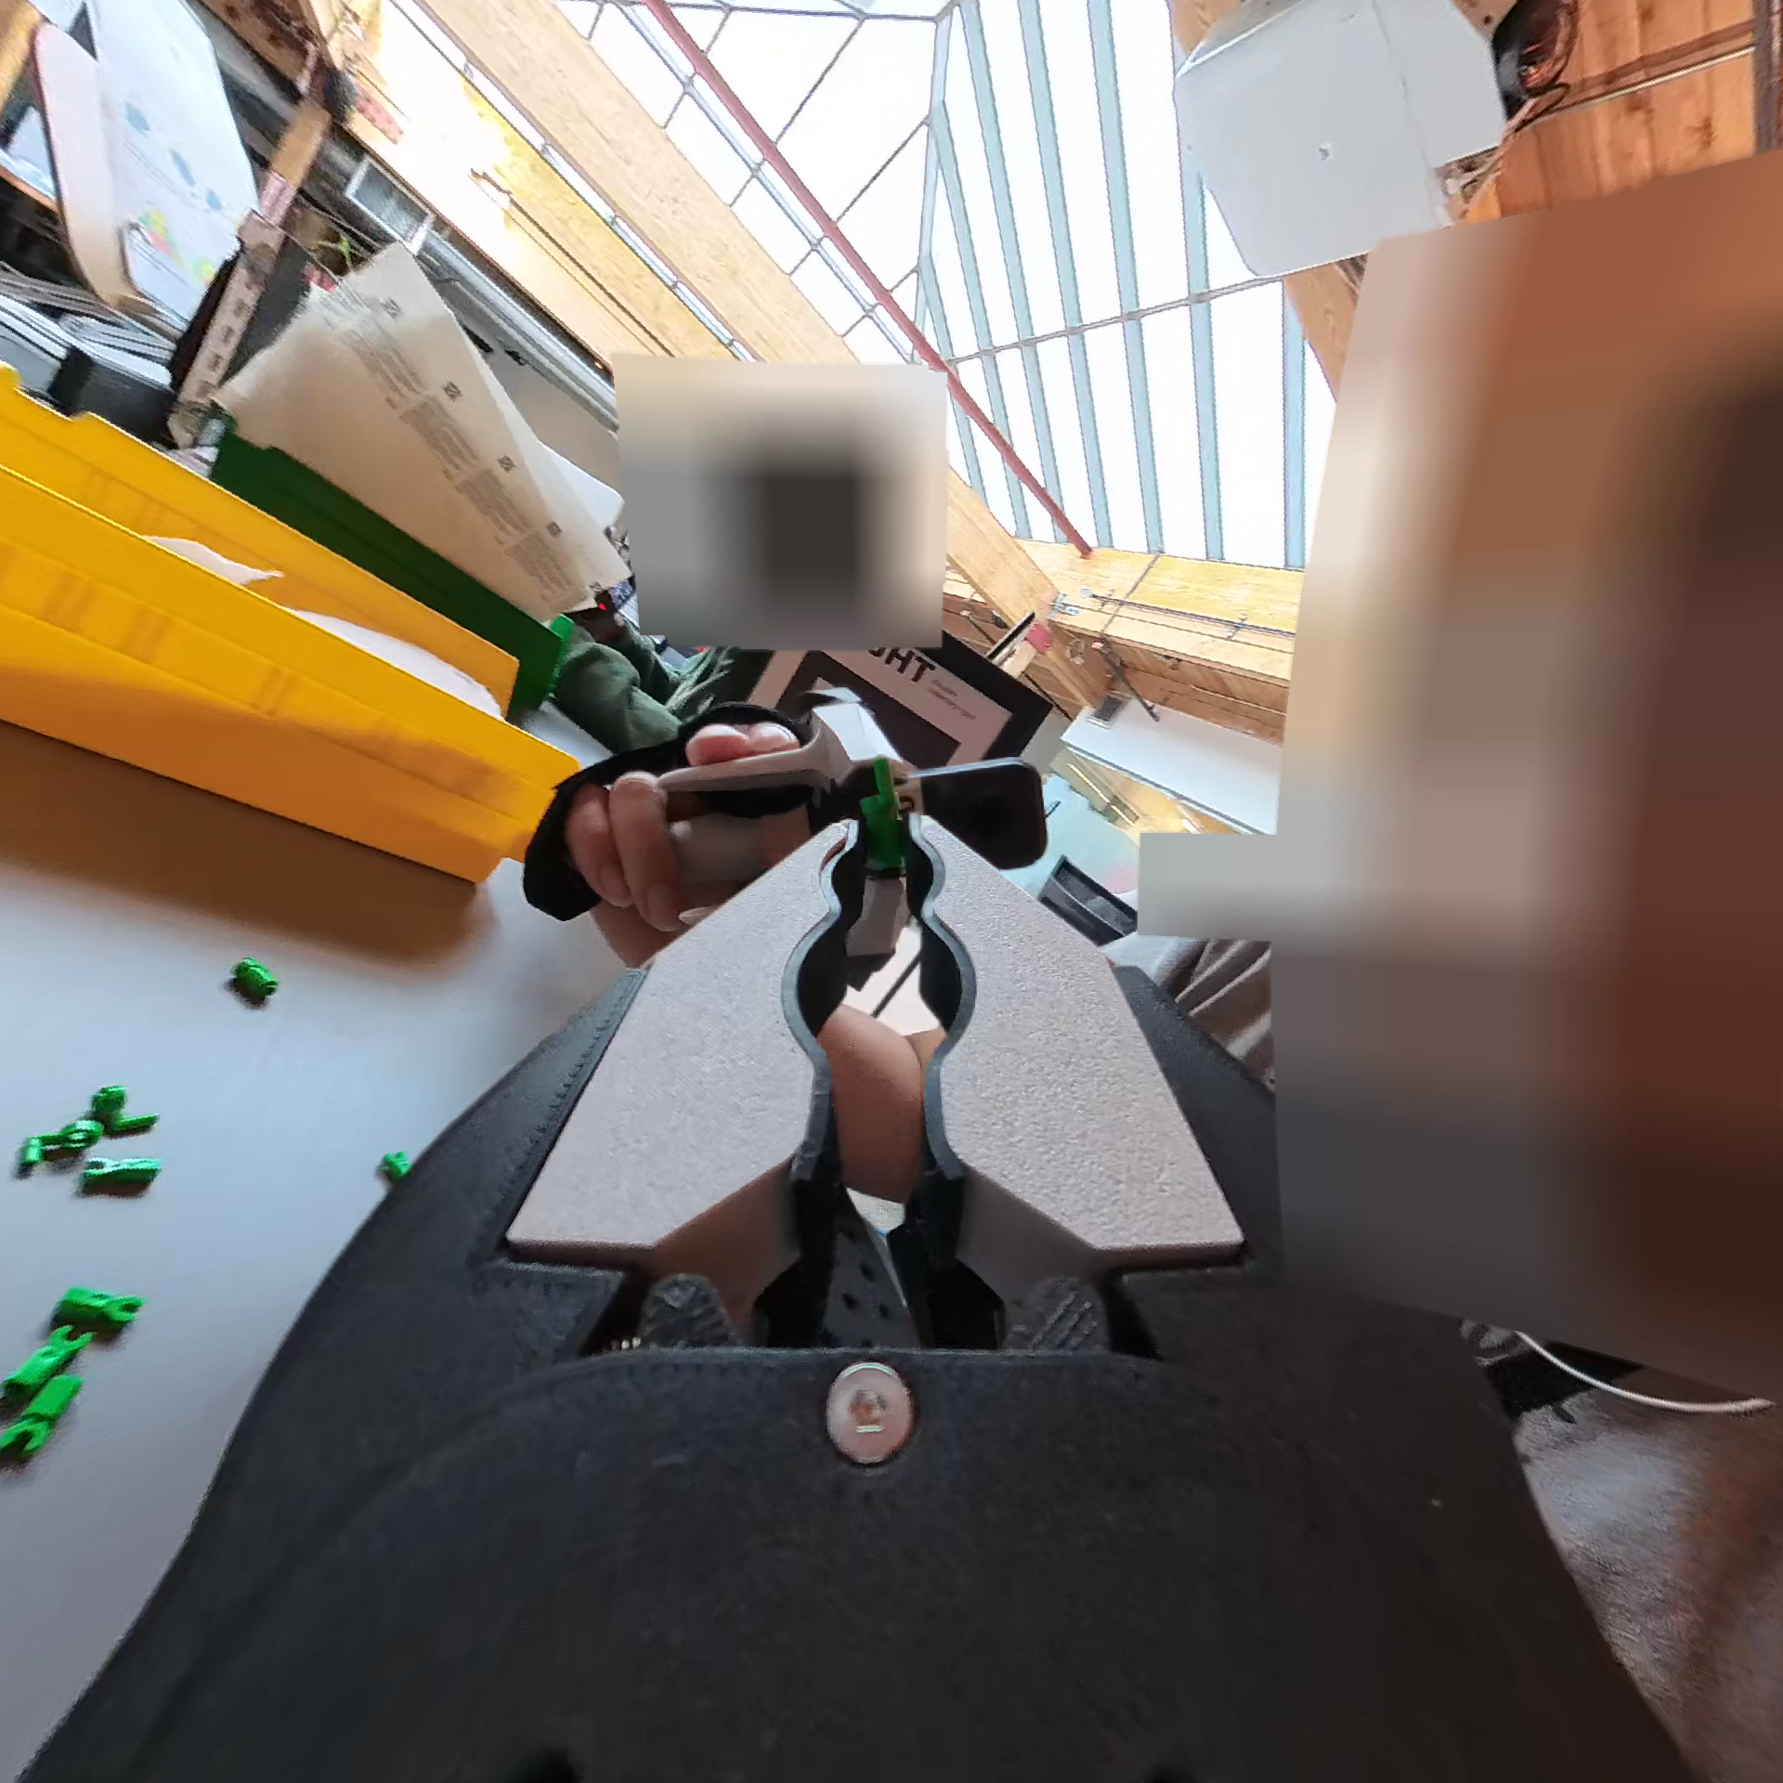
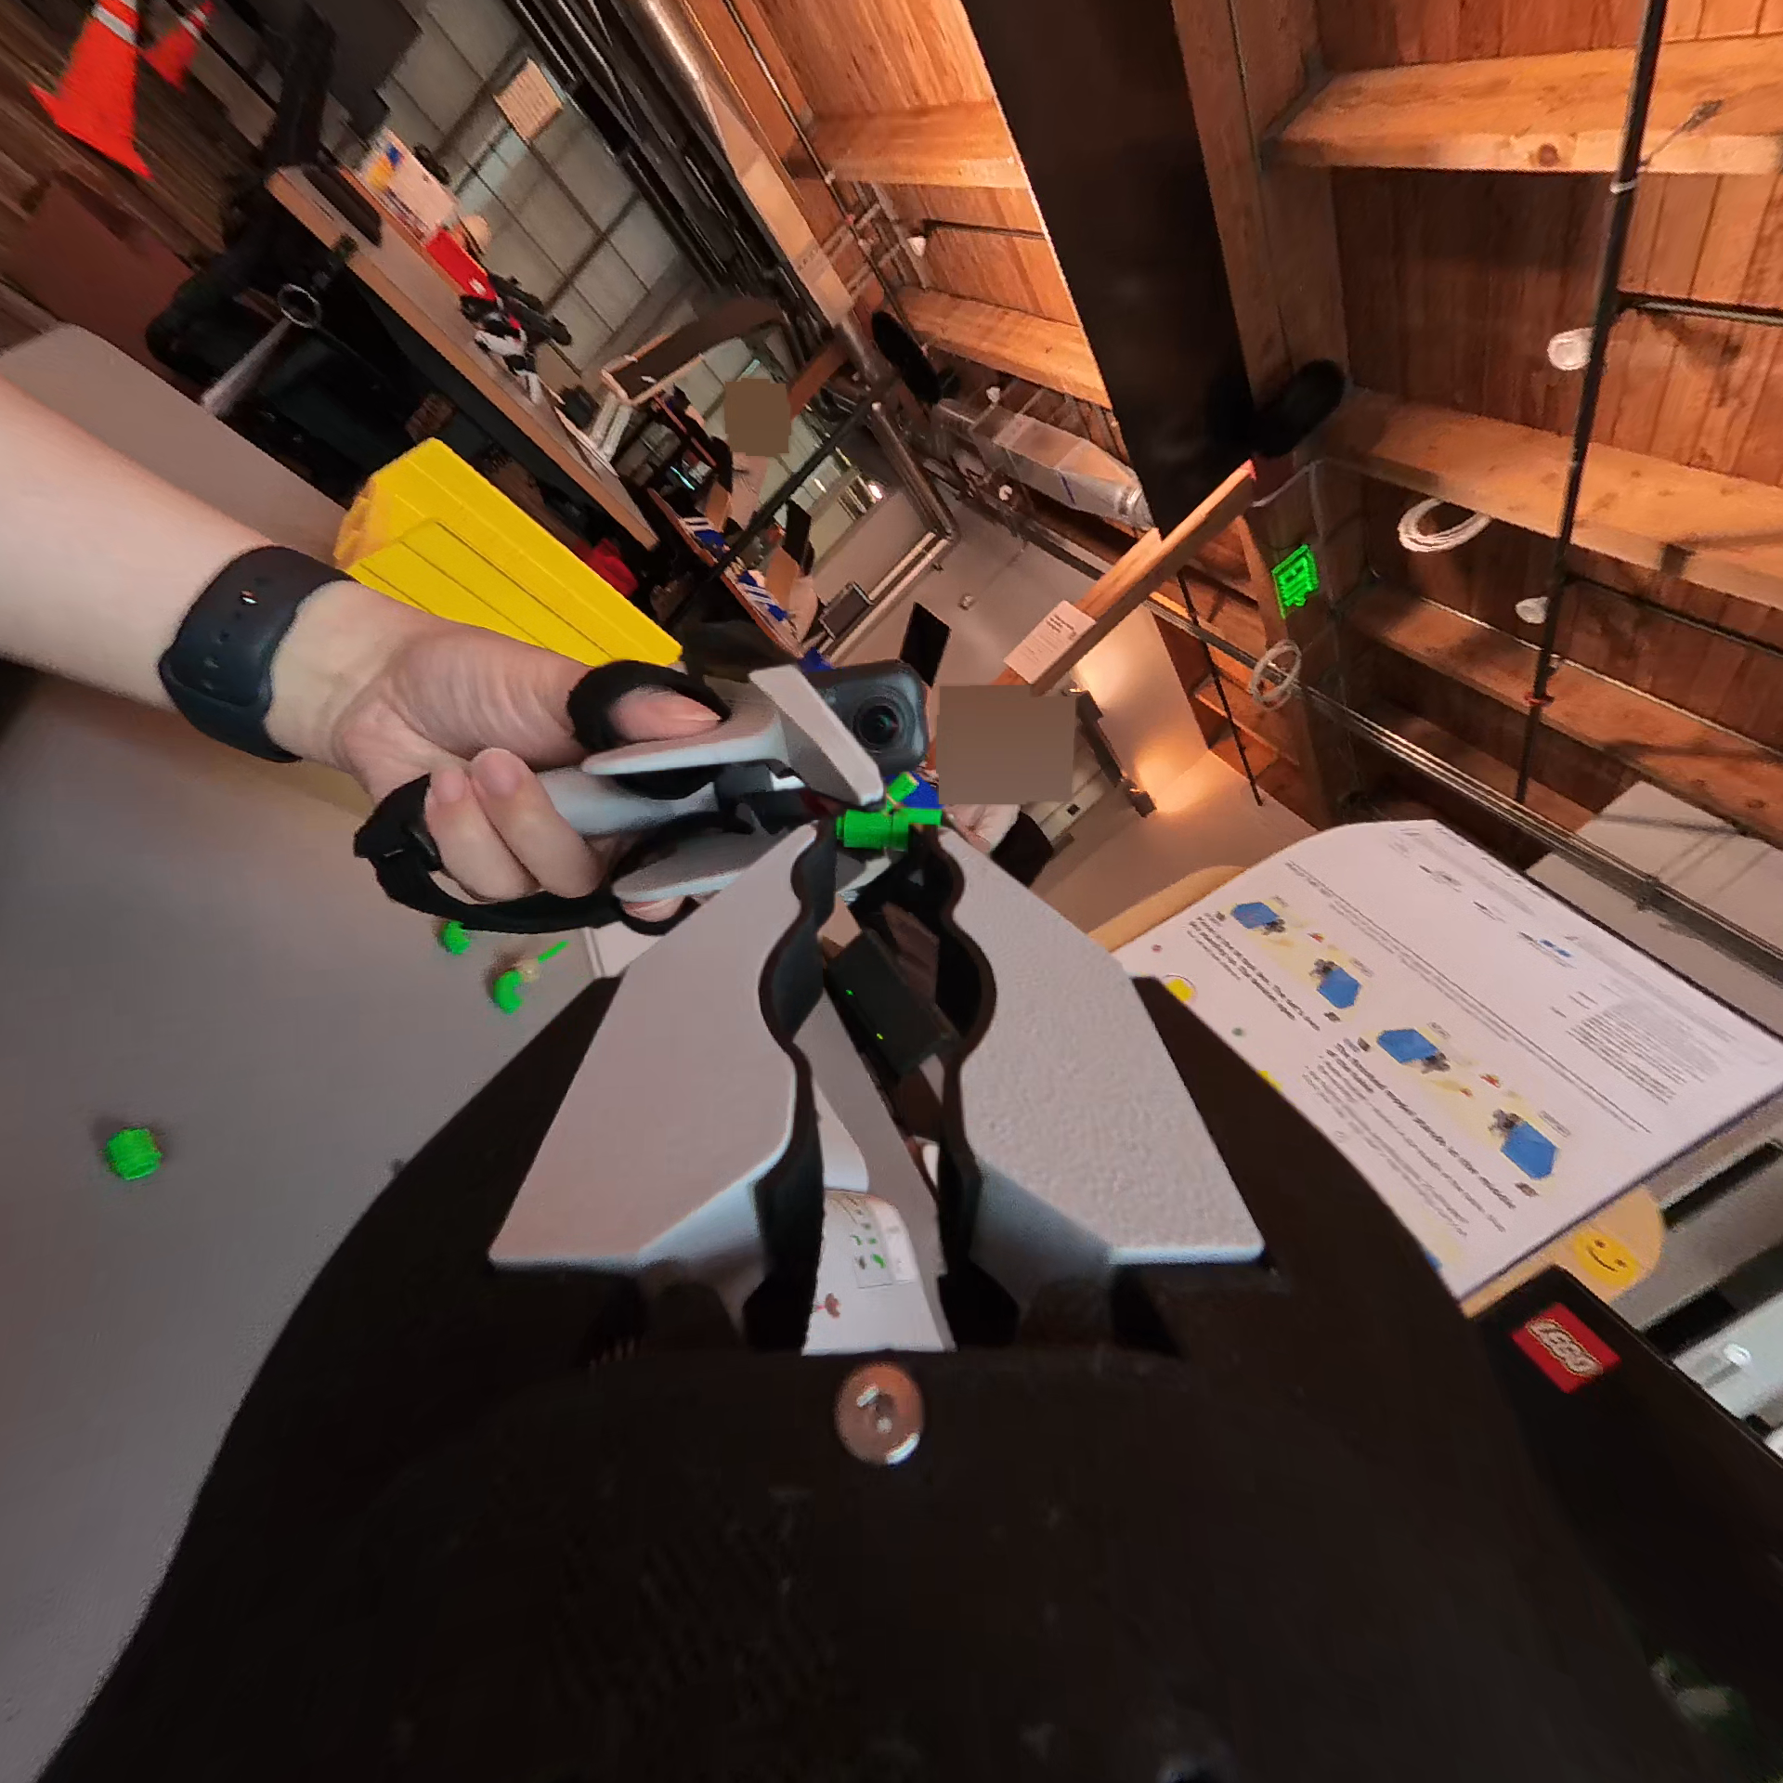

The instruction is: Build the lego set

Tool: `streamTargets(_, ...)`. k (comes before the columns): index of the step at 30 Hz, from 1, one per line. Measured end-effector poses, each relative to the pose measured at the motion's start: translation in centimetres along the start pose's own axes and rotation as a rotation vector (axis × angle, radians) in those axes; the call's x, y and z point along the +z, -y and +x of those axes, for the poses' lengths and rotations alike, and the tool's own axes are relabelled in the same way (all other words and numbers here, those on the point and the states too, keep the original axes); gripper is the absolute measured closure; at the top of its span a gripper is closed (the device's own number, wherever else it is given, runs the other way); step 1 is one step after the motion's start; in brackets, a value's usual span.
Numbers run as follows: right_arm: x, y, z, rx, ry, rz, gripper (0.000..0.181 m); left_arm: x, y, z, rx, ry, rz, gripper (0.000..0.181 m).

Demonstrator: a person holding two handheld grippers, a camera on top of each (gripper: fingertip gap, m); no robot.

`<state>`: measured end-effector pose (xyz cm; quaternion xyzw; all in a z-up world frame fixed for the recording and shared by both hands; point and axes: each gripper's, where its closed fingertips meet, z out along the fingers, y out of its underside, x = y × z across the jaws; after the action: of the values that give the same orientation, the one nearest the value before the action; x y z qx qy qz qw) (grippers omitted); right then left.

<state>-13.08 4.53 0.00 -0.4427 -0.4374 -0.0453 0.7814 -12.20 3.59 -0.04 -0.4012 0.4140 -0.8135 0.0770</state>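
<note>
While both tongs met in mid-air above the pale grey tabletop [image 1: 289, 1110], the small bright-green plastic lego assembly [image 2: 873, 825] sat right at their tips, a stubby ribbed cylinder with thin pins sticking out of it. The right tongs [image 2: 873, 854], grey textured plates lined with wavy black rubber, were closed almost fully on that piece from below. The left tongs [image 1: 880, 849], of the same make, were likewise narrowed to a slit around a green pin-like part [image 1: 883, 806], though whether this was a second part or the same assembly I could not tell. Judging from this, the risk lay in the join: two tips squeezing so small a thing from different angles could twist it, and a pin pushed off-axis might jam or pop free. A slackened grip on either side would likely drop the piece to the table beneath the tongs, among the loose green lego connectors [image 1: 87, 1148] scattered to the left tongs' lower left and the green studs [image 2: 133, 1153] below the right pair. An open instruction booklet with blue model pictures [image 2: 1447, 1013] lay to the right of the right tongs, and a yellow plastic bin [image 1: 241, 695] stood beyond the left ones.
</note>
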Motion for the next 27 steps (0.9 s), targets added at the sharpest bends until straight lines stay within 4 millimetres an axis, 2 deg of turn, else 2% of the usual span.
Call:
streamTargets(6,0.8,-0.5,0.0,-0.030,-0.061,-0.063,0.164,-0.1,0.3,-0.5,0.055,0.055,0.018,0.177)
streamTargets(10,0.9,-1.0,0.4,-0.024,-0.095,-0.111,0.169,-0.2,0.5,-1.0,0.060,0.082,0.028,0.177)
streamTargets(27,0.8,-1.7,0.0,-0.046,-0.045,-0.191,0.170,-0.5,0.1,-1.6,0.032,0.115,-0.008,0.177)
